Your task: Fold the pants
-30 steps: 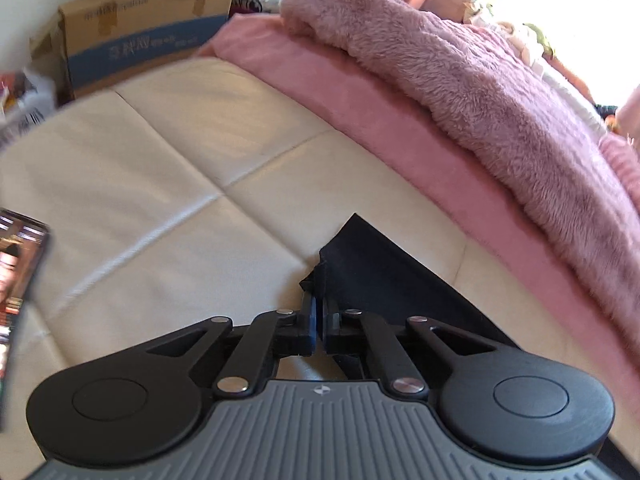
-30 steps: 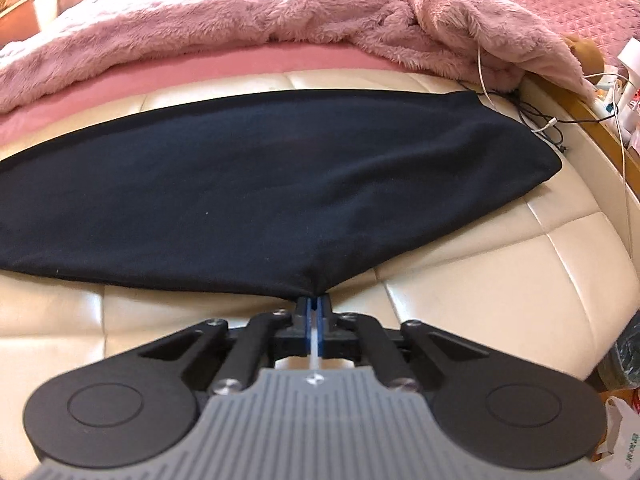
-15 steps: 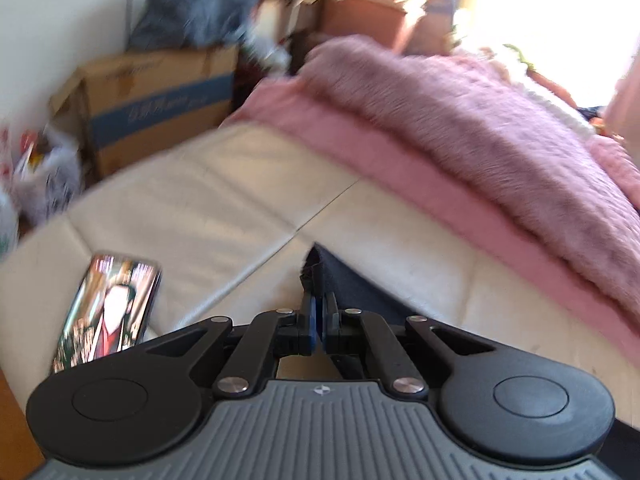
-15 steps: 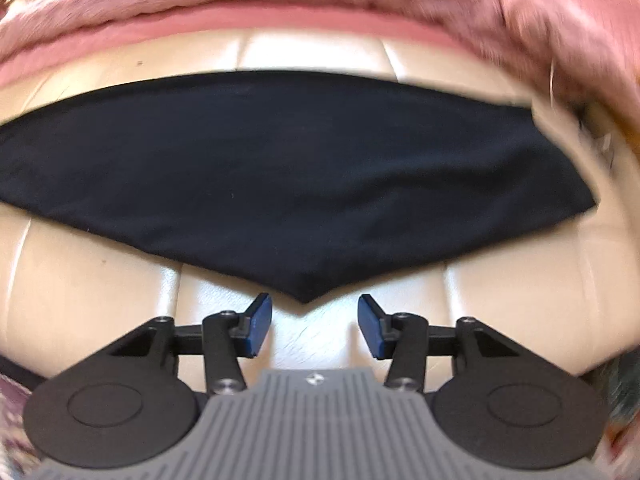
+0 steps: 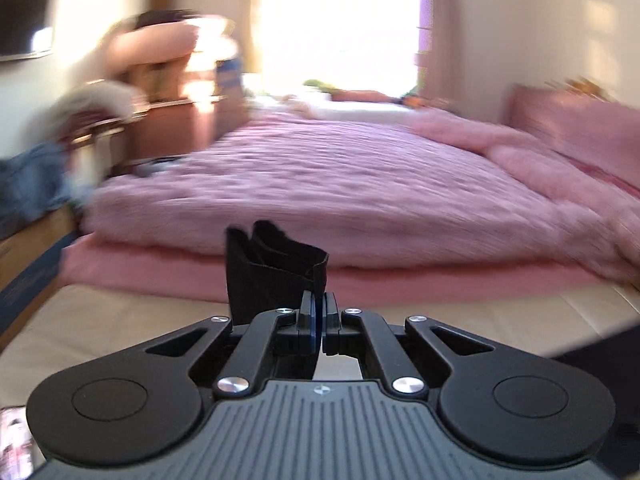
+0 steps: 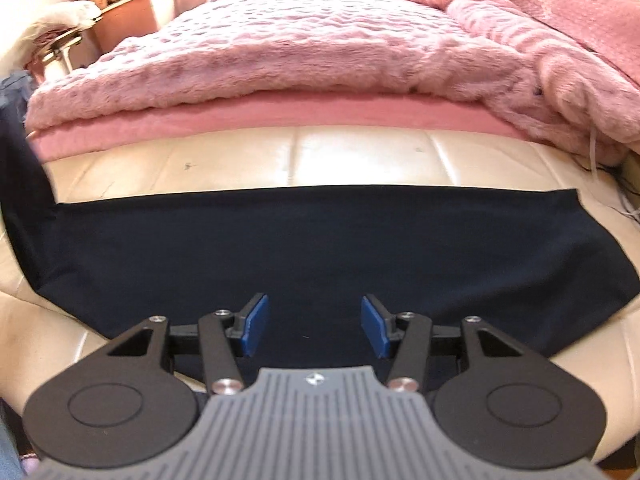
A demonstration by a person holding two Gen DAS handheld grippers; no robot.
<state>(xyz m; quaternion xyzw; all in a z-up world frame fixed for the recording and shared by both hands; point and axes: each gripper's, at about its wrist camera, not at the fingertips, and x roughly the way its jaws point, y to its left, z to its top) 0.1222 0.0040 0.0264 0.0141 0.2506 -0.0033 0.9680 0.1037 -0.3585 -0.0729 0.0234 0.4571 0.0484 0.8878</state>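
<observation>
The black pants (image 6: 320, 248) lie flat as a wide band across the cream quilted bed surface (image 6: 360, 152) in the right wrist view. My right gripper (image 6: 316, 326) hovers over their near edge, its jaws opening, blue pads (image 6: 254, 322) apart with nothing pinched between them. At the far left of that view a strip of the pants (image 6: 20, 168) rises off the bed. In the blurred left wrist view my left gripper (image 5: 319, 312) is shut on a bunched end of the pants (image 5: 272, 268), held up above the bed.
A fluffy pink blanket (image 6: 300, 48) over a pink sheet (image 6: 260, 116) covers the far side of the bed. White cables (image 6: 596, 148) hang at the right edge. A phone (image 5: 14, 452) shows at the lower left of the left wrist view. Furniture and a bright window (image 5: 336, 20) stand beyond.
My right gripper let go of the pants' near edge, opened and rose. My left gripper, still shut on its end of the pants, lifted it off the bed and swung round to face across the bed.
</observation>
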